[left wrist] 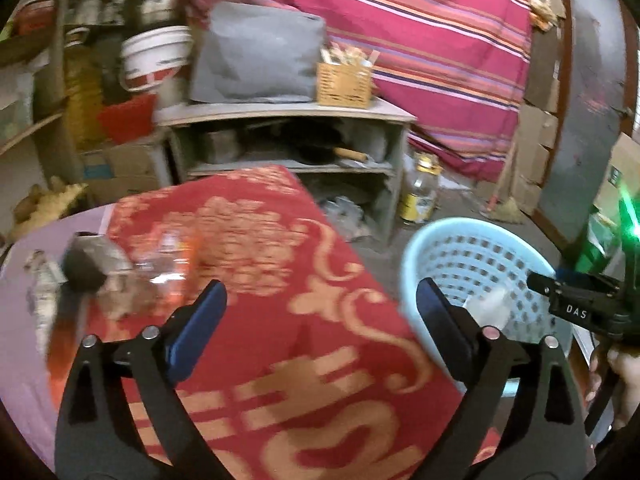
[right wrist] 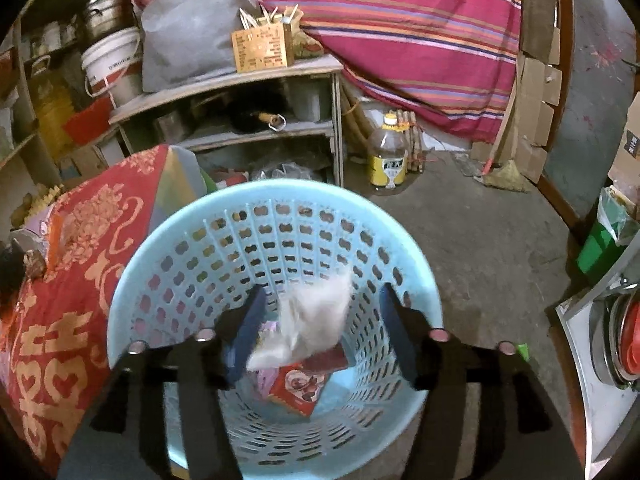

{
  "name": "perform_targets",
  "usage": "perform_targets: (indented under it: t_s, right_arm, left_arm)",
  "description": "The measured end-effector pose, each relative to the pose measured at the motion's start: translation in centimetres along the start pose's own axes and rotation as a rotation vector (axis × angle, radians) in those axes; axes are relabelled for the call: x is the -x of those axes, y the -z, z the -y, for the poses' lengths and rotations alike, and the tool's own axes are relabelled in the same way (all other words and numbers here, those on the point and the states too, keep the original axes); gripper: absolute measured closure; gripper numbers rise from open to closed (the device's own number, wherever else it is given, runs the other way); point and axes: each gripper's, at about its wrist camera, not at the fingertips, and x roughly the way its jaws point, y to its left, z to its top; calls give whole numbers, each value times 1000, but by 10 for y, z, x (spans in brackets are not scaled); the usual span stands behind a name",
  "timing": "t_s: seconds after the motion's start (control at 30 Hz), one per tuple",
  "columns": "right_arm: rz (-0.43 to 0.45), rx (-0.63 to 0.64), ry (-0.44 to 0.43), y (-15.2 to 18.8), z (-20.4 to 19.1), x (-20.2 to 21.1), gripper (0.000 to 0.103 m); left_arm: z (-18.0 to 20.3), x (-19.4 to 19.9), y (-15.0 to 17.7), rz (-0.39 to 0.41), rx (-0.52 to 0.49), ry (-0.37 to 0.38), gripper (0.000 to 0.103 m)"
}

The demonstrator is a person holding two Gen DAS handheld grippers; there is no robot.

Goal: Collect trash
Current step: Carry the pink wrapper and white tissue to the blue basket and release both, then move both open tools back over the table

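My right gripper [right wrist: 322,292] hangs open over a light blue perforated basket [right wrist: 280,190]. A blurred white crumpled wrapper [right wrist: 316,324] is loose between its fingers, touching neither pad. A red packet [right wrist: 298,390] and other wrappers lie in the basket's bottom. My left gripper [left wrist: 320,288] is wide open above the red patterned tablecloth [left wrist: 248,236] with nothing between its fingers. Left of it on the table lie a blurred clear plastic bottle [left wrist: 168,256] and a dark scrap [left wrist: 82,268]. The basket [left wrist: 412,256] stands beside the table's right edge.
A grey shelf unit [right wrist: 240,80] holding a bag and a wooden box stands behind the table. A yellow-labelled oil bottle [right wrist: 387,156] and a broom [right wrist: 504,176] are on the concrete floor. A green bin [right wrist: 600,244] and a steel stove [right wrist: 612,340] are on the right.
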Motion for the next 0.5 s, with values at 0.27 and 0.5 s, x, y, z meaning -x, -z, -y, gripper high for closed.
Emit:
perform_targets:
  t_s: [0.27, 0.5]
  right_arm:
    - [68, -17, 8, -8, -29, 24, 24]
    - [144, 38, -63, -10, -90, 47, 20]
  left_arm:
    - [-80, 39, 4, 34, 67, -136, 6]
    - [-152, 55, 17, 30, 168, -212, 6]
